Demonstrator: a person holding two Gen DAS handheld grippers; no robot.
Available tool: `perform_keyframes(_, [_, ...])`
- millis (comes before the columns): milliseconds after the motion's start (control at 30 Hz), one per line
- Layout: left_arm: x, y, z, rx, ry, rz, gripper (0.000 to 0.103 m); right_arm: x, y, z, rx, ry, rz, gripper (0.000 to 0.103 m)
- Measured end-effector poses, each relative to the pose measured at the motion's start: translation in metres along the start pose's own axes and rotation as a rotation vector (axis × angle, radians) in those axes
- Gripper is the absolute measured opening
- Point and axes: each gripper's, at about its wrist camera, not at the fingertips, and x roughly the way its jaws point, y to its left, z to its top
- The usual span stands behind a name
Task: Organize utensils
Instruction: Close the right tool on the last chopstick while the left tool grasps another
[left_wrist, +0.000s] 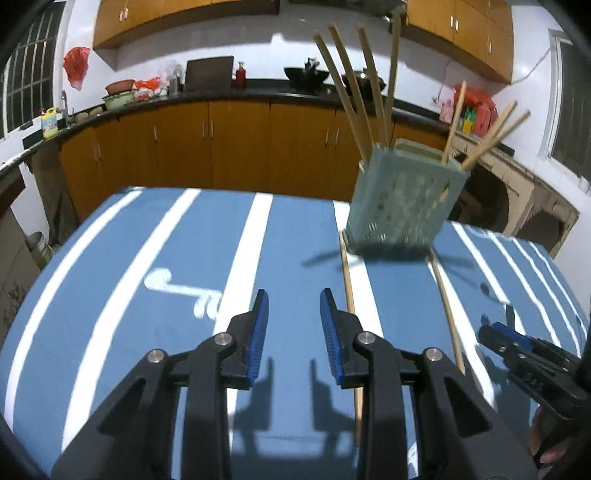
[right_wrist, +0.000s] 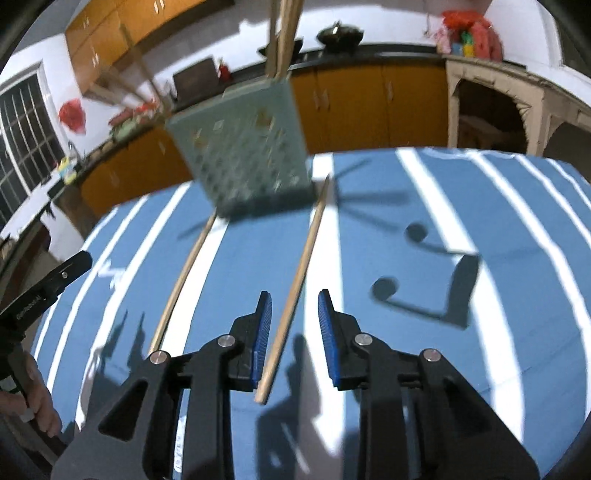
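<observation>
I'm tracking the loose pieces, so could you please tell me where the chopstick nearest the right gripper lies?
In the right wrist view, that chopstick lies flat on the striped table, running from the green holder toward the right gripper, between its open jaws.

A pale green perforated utensil holder (left_wrist: 402, 206) stands upright on the blue-and-white striped surface (left_wrist: 166, 258), with several wooden chopsticks (left_wrist: 351, 81) fanning out of its top. Two loose chopsticks lie flat in front of it, one (right_wrist: 291, 299) right of the other (right_wrist: 181, 284), roughly parallel and apart

Each black hand-held gripper (left_wrist: 294, 334) has blue ribbed pads (left_wrist: 258, 339), silver screws (left_wrist: 224, 338)
</observation>
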Motion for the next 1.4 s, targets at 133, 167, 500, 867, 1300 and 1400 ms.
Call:
perform_keyframes(133, [0.005, -0.003, -0.007, 0.019, 0.026, -0.016, 0.032, 0.016, 0.008, -0.005, -0.043, 0.053, -0.035, 0.027])
perform_keyframes(167, [0.007, -0.006, -0.008, 0.022, 0.031, -0.019, 0.033, 0.020, 0.008, -0.007, -0.046, 0.069, -0.044, 0.027])
perform_keyframes(500, [0.020, -0.033, -0.013, 0.076, 0.091, -0.078, 0.034, 0.013, -0.029, -0.009, 0.025, 0.052, -0.127, 0.008])
perform_keyframes(867, [0.049, -0.056, -0.028, 0.144, 0.169, -0.047, 0.034, -0.001, -0.090, -0.007, 0.160, 0.022, -0.209, 0.008])
perform_keyframes(1300, [0.067, -0.011, -0.020, 0.075, 0.205, 0.057, 0.008, 0.007, -0.066, -0.005, 0.056, 0.033, -0.170, 0.008])
perform_keyframes(1400, [0.068, 0.002, -0.017, 0.062, 0.207, 0.053, 0.009, 0.007, -0.065, -0.005, 0.044, 0.031, -0.177, 0.008])
